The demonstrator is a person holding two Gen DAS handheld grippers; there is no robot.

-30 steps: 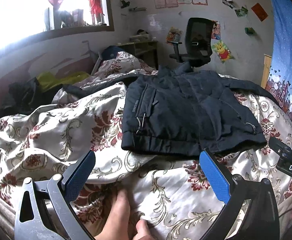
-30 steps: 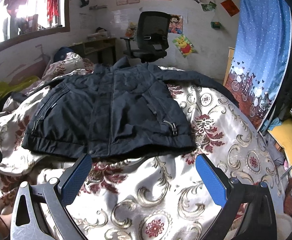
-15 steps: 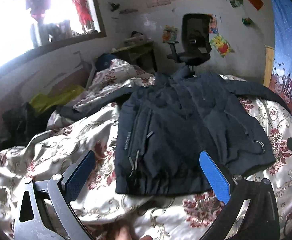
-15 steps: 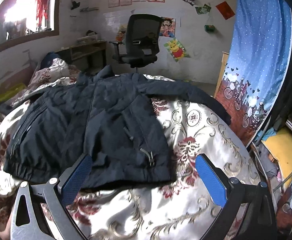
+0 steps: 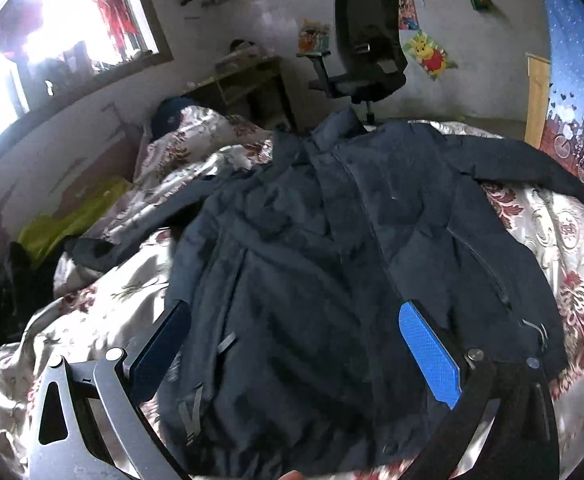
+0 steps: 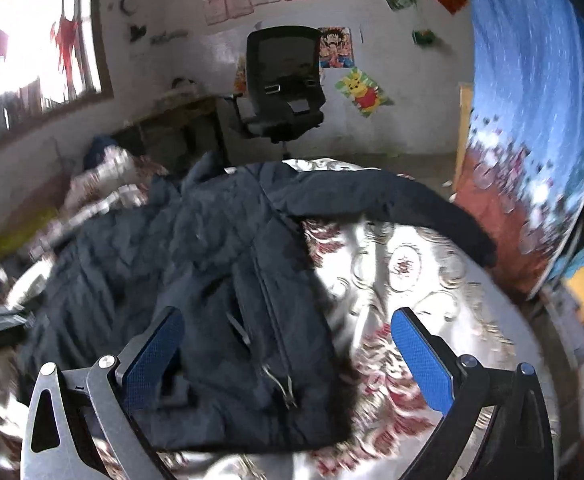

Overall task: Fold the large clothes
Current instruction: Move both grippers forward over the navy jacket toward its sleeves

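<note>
A large dark navy jacket [image 5: 332,240] lies spread flat, front up, on a bed with a floral satin cover [image 5: 103,300]; its sleeves reach out to both sides. It also shows in the right wrist view [image 6: 219,280], its right sleeve [image 6: 392,200] stretched across the cover. My left gripper [image 5: 292,344] is open and empty, hovering above the jacket's lower left half. My right gripper [image 6: 287,356] is open and empty above the jacket's lower right corner and hem.
A black office chair [image 5: 368,52] and a low desk [image 5: 247,84] stand beyond the bed's far end. A blue patterned curtain [image 6: 532,120] hangs on the right. Yellow and dark clothes [image 5: 63,228] lie at the bed's left edge, under a window [image 5: 51,40].
Both grippers have moved forward and over the jacket, from beyond its hem to above its lower part. Both stay open.
</note>
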